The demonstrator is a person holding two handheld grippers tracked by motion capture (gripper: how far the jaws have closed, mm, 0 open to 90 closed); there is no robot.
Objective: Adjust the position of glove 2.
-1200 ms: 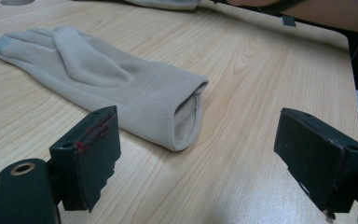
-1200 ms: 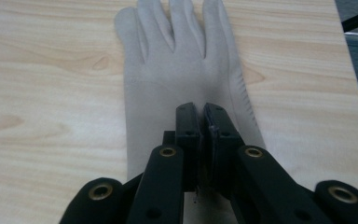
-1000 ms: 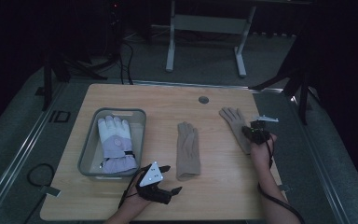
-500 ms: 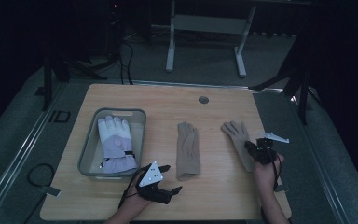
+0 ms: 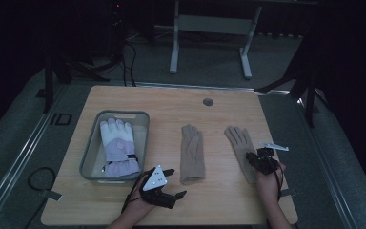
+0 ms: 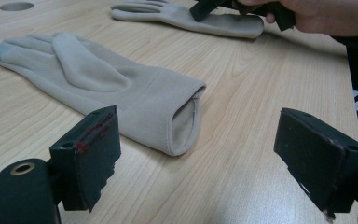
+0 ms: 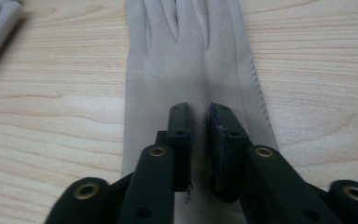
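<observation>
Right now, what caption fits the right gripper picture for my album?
The right gripper sits on a beige glove lying flat on the wooden table, jaws just easing apart over a pinch of fabric.

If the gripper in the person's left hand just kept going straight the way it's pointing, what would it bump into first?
Most likely the middle beige glove. The left gripper has its jaws wide open with nothing between them, and that glove's open cuff lies straight ahead on the table. How much bare wood lies between is hard to judge.

Looks like a lab or recording studio here: a pale wooden bench (image 5: 138, 102) with a cable port (image 5: 208, 102) sits alone on grey carpet, dark all around, black stands (image 5: 310, 81) at the sides, cables (image 5: 128, 57) trailing on the floor, a white metal frame (image 5: 209, 28) behind.
</observation>
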